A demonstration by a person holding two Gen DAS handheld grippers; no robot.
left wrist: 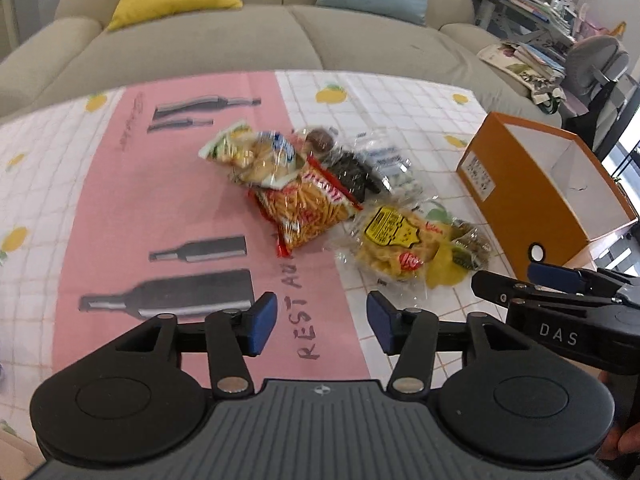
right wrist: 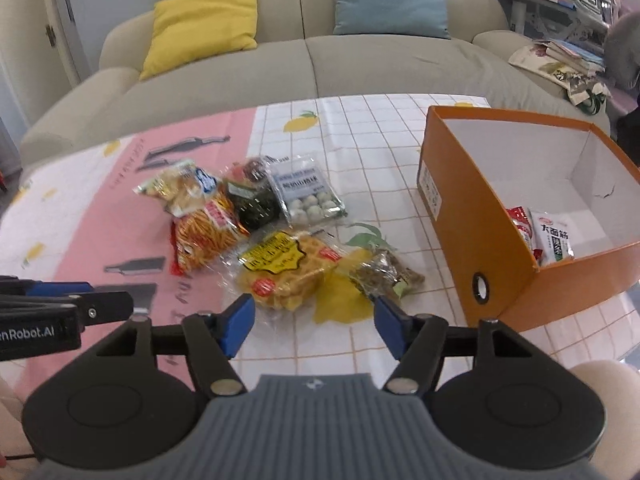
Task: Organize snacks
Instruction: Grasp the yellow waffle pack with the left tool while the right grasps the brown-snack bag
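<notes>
In the left wrist view, the left gripper (left wrist: 321, 322) hovered over the table (left wrist: 400, 92) with its jaws apart and empty; the snack packets (left wrist: 316, 196) lay heaped mid-table, the orange box (left wrist: 516, 196) standing apart beside them. In the right wrist view, the right gripper (right wrist: 314, 326) stood open, empty, just short of the yellow waffle-snack packet (right wrist: 286, 270). The box held a white packet (right wrist: 554, 240) and a red packet (right wrist: 520, 226) in its near corner.

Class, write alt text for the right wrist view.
An open claw hovers over a pile of snack packets on a checked tablecloth. To the right, an orange box holds two packets; a sofa stands behind.
</notes>
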